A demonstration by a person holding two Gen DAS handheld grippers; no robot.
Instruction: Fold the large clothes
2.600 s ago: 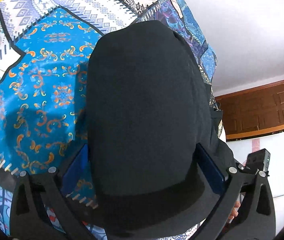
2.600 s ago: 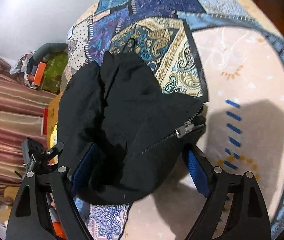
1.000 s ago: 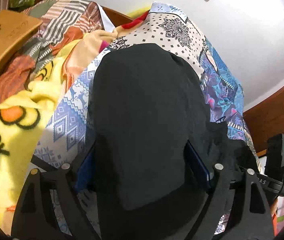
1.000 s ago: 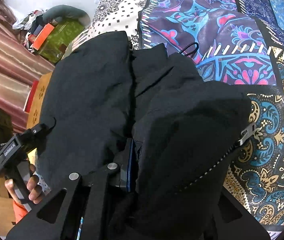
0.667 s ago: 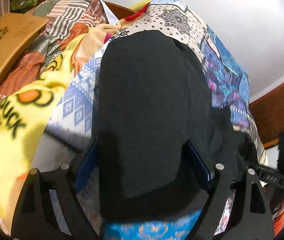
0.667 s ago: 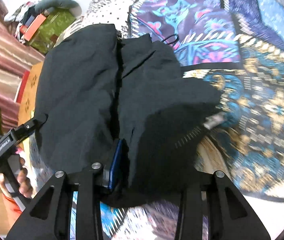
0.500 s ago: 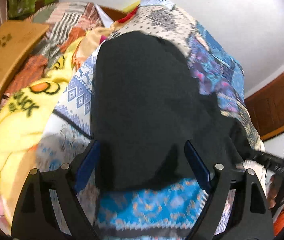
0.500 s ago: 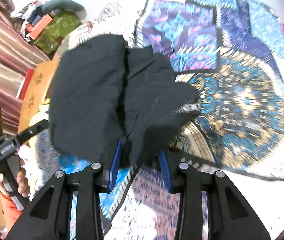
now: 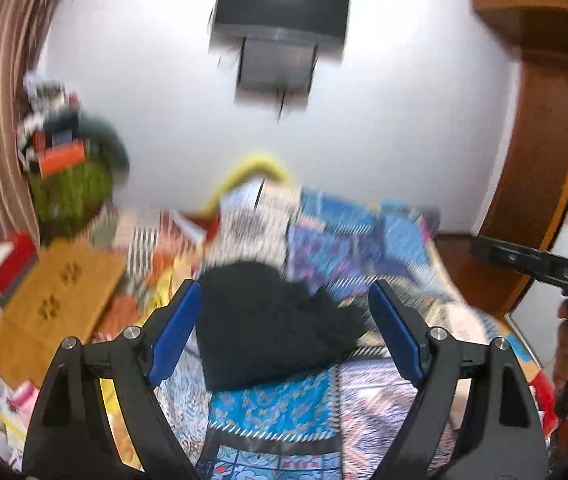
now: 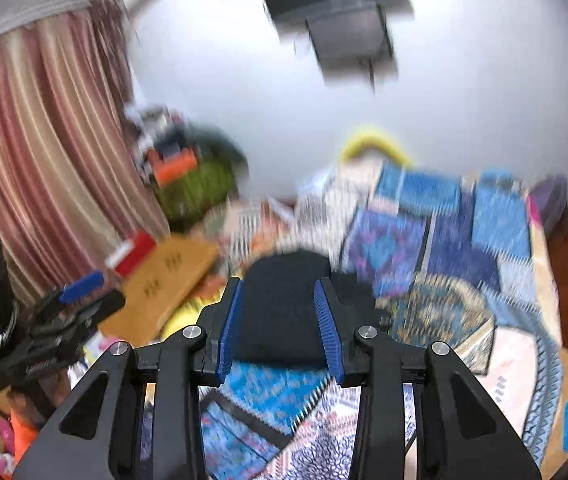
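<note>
One black garment (image 9: 275, 324) is lying folded in a soft heap near the left edge of the bed (image 9: 284, 412), looking light, limp and best pinched at a hem or corner. The left hand-held gripper (image 9: 284, 336) is hanging wide and empty, while the right hand-held gripper (image 10: 279, 316), having just been opening, is grasping nothing.
</note>
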